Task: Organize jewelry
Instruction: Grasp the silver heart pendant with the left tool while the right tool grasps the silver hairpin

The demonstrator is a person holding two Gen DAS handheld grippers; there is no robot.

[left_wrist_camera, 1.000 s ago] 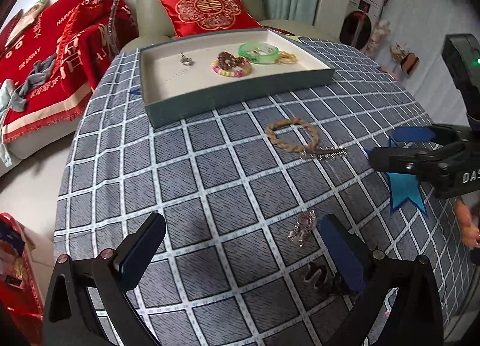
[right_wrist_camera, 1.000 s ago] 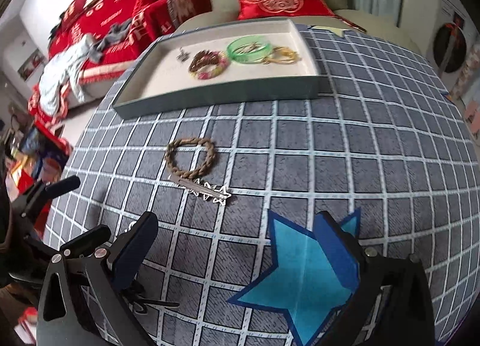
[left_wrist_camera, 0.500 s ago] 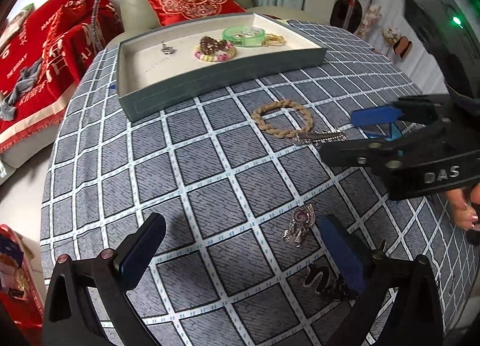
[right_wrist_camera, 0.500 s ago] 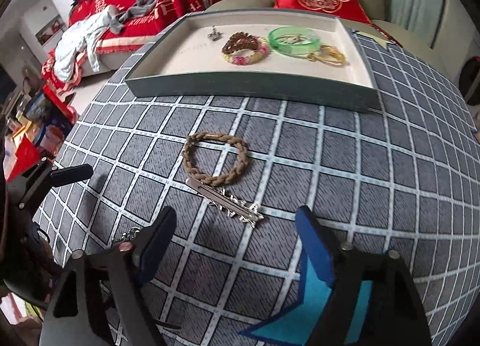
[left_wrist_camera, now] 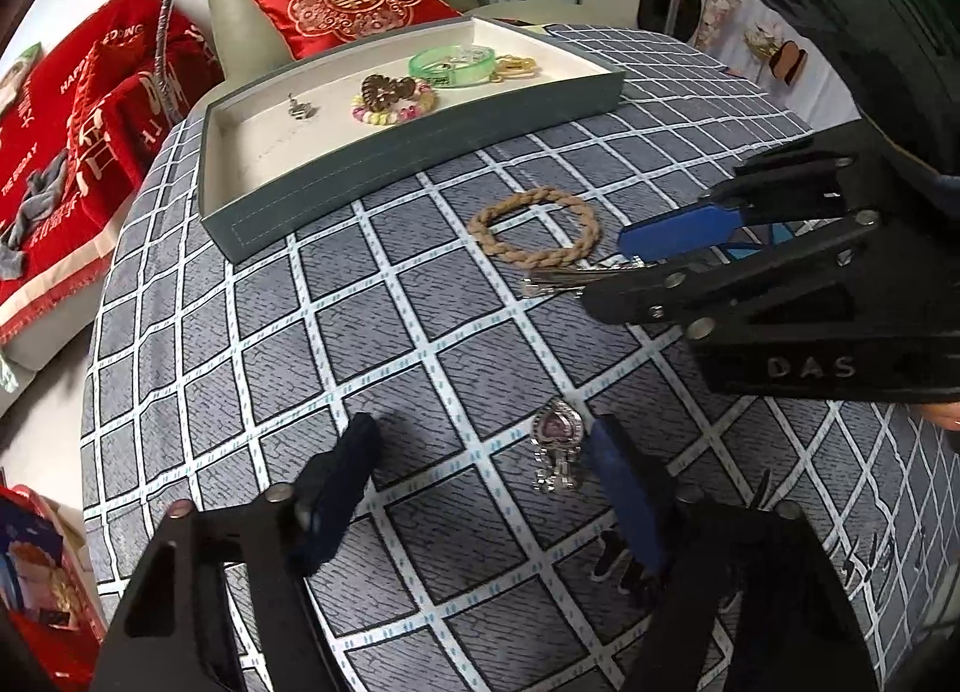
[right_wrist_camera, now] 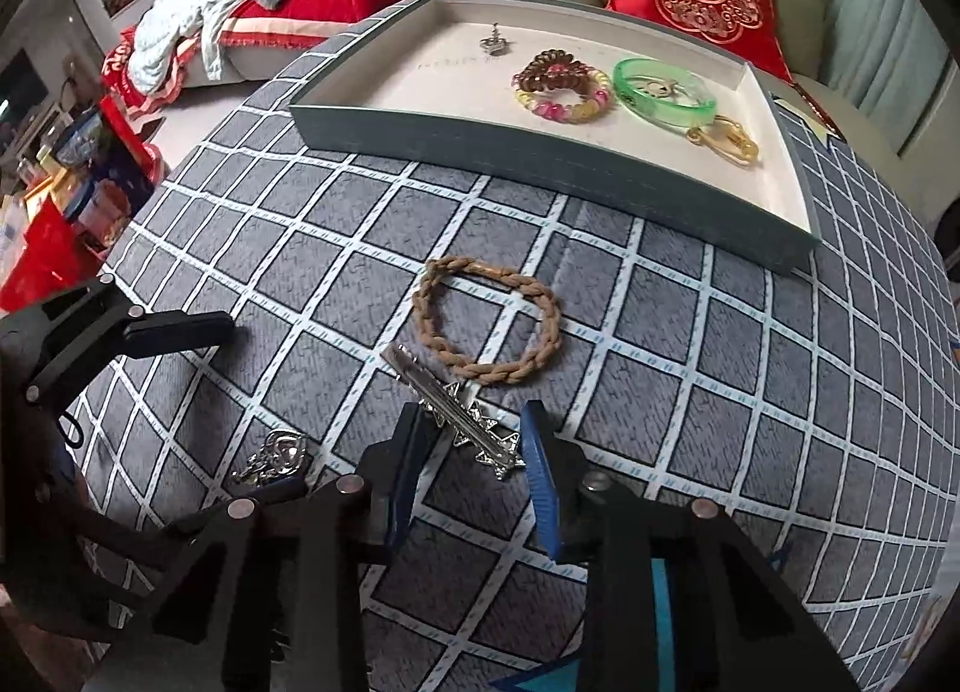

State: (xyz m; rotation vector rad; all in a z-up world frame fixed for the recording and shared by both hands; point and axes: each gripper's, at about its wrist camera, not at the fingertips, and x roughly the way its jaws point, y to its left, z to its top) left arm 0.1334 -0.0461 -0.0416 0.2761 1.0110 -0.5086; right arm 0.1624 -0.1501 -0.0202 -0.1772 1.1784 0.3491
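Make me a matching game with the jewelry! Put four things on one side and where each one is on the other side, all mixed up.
Things:
1. green bangle
2. braided rope bracelet
3. silver star hair clip
4. silver heart pendant

Places:
A. on the checked cloth, just in front of the tray
B. between the open fingers of the right gripper
C. inside the tray, next to a gold clasp
D. by the right finger of the left gripper

Pairs: 1-C, 2-A, 3-B, 4-D
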